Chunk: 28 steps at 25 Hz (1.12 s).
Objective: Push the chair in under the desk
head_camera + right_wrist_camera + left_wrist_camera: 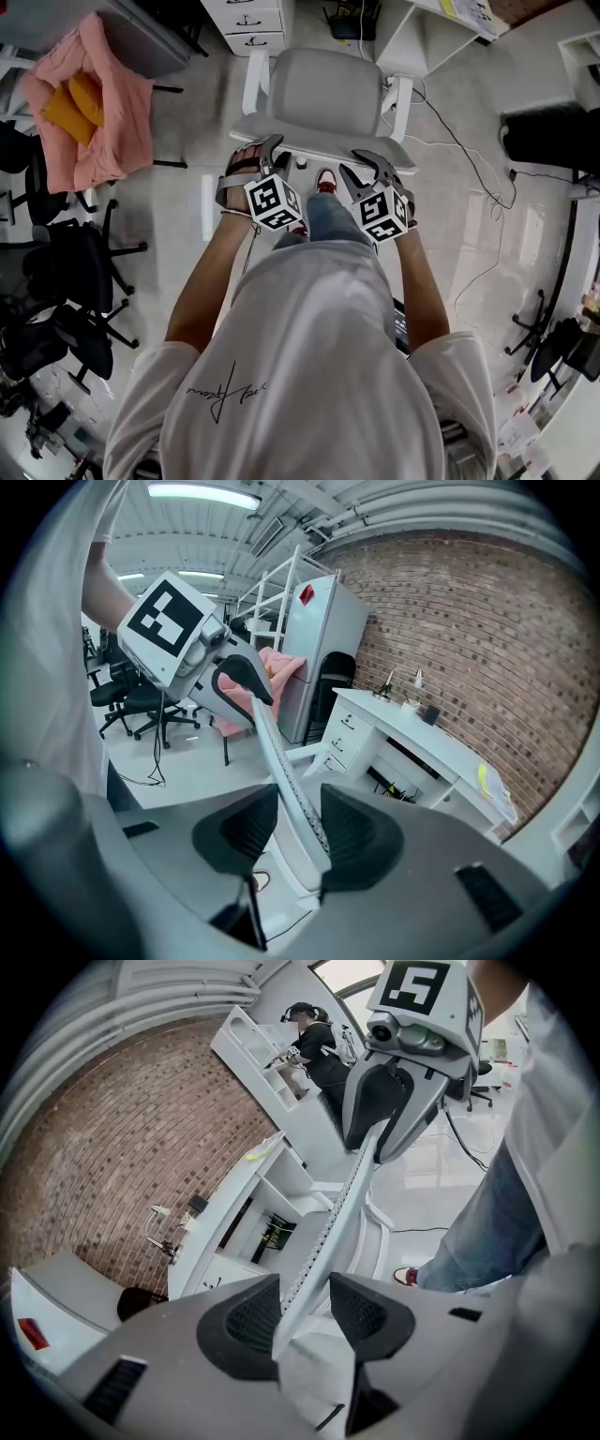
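Jaws of the left hand-held gripper [274,155] and right hand-held gripper [367,169] stand apart astride the chair's [323,94] backrest edge, plain only in the gripper views. Head view adds the desk [405,37] at 12 o'clock, a pink cloth [94,112] at 10, and black office chairs [80,272] at 8.

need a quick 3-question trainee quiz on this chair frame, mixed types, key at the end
1. True or false: the top edge of the backrest lies between the jaws of both the left gripper and the right gripper.
2. Which lies at the head view's upper left? A blue bucket; B pink cloth; C green ladder.
3. What kind of wall stands behind the desk?
Key: 1 true; 2 B; 3 a brick wall.
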{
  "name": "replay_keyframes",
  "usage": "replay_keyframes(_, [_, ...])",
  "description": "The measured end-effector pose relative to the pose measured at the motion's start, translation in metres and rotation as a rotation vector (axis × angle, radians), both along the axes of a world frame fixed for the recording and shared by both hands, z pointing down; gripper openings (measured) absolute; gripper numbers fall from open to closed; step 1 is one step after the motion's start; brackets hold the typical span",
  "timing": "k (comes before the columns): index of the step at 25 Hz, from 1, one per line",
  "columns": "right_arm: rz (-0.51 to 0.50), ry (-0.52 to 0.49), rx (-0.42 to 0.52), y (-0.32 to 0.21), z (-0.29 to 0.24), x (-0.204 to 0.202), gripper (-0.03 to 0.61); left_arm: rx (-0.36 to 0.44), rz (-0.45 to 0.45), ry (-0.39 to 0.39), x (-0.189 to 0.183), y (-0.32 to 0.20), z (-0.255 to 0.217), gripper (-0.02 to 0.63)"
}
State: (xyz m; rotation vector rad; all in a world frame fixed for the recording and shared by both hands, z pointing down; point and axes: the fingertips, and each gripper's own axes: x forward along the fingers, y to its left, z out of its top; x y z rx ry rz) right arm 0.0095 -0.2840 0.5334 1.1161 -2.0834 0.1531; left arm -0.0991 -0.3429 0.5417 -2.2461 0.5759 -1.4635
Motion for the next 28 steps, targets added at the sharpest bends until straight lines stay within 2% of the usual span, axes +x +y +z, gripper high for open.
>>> replay_keyframes(28, [0.037,0.005,0.013,-0.068,0.003,0.027,0.158,0.016,0.009,-0.015,0.030,-0.073,0.004,0.167])
